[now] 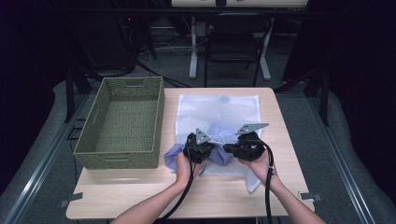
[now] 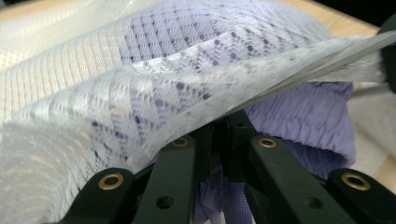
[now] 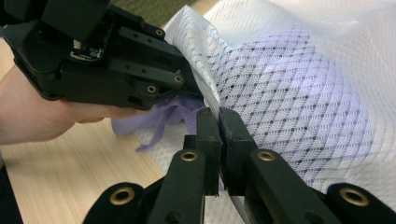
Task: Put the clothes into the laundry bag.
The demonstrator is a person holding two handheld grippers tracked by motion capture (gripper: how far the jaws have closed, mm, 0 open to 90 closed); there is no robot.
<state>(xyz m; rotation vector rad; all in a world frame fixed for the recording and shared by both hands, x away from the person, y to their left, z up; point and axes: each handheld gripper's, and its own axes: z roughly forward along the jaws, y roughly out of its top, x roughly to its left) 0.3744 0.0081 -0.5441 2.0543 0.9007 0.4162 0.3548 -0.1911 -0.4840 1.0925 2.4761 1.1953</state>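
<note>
Overhead light brightens the pale wooden tabletop (image 1: 140, 191) — surroundings sink into darkness; close up, the white mesh laundry bag (image 2: 93, 93) glares softly, its near folds blurred.

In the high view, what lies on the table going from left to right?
Green woven basket → lavender cloth poking out of the bag's opening → left gripper → right gripper → the right part of the white mesh bag, which lies spread under and behind both grippers.
</note>
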